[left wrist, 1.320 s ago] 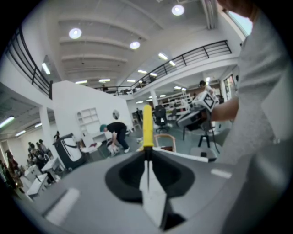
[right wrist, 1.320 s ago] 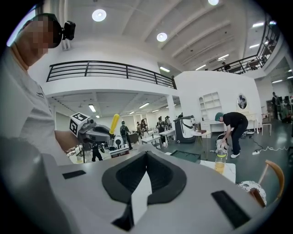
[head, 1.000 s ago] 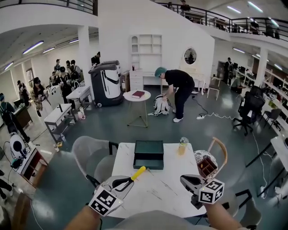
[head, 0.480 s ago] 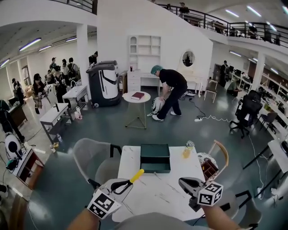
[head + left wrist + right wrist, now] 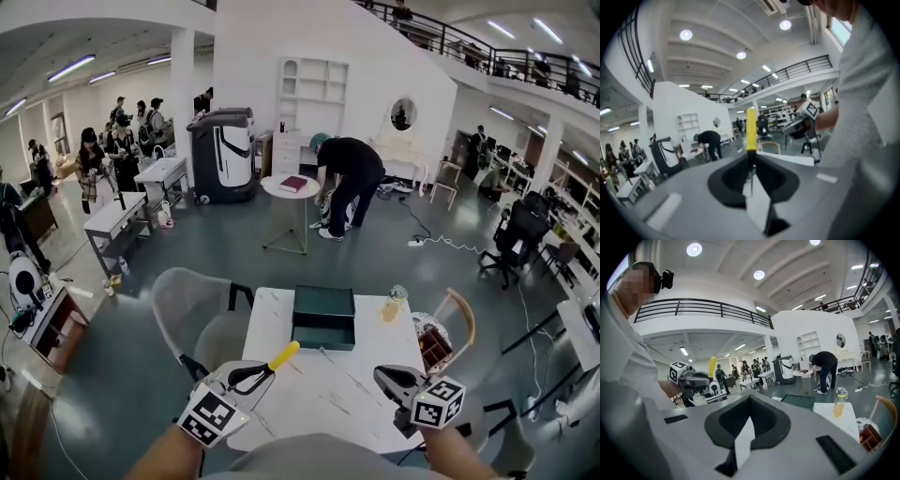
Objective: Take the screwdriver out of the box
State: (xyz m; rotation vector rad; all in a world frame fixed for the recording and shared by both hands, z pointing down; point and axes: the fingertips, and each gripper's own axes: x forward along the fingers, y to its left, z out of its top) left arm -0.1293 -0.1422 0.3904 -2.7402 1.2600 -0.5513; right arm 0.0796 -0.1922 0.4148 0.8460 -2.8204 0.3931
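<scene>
My left gripper (image 5: 255,377) is shut on the screwdriver (image 5: 281,356), whose yellow handle sticks out past the jaws toward the dark green box (image 5: 323,319). In the left gripper view the jaws (image 5: 750,161) pinch the thin shaft below the yellow handle (image 5: 751,131). The box lies with its drawer open at the far middle of the white table (image 5: 309,403). My right gripper (image 5: 382,377) hovers over the table's right side, jaws together with nothing in them (image 5: 749,399). The right gripper view also shows the left gripper (image 5: 696,378) and the box (image 5: 799,401).
A bottle of yellow drink (image 5: 395,303) stands right of the box. A grey chair (image 5: 197,323) is at the table's left, a wooden chair (image 5: 450,328) with a bag on it at the right. Farther off a person (image 5: 352,173) bends beside a small round table.
Both grippers drew back a little from the box toward me, then held still. The screwdriver stayed in the left gripper. The person in the background shifted left.
</scene>
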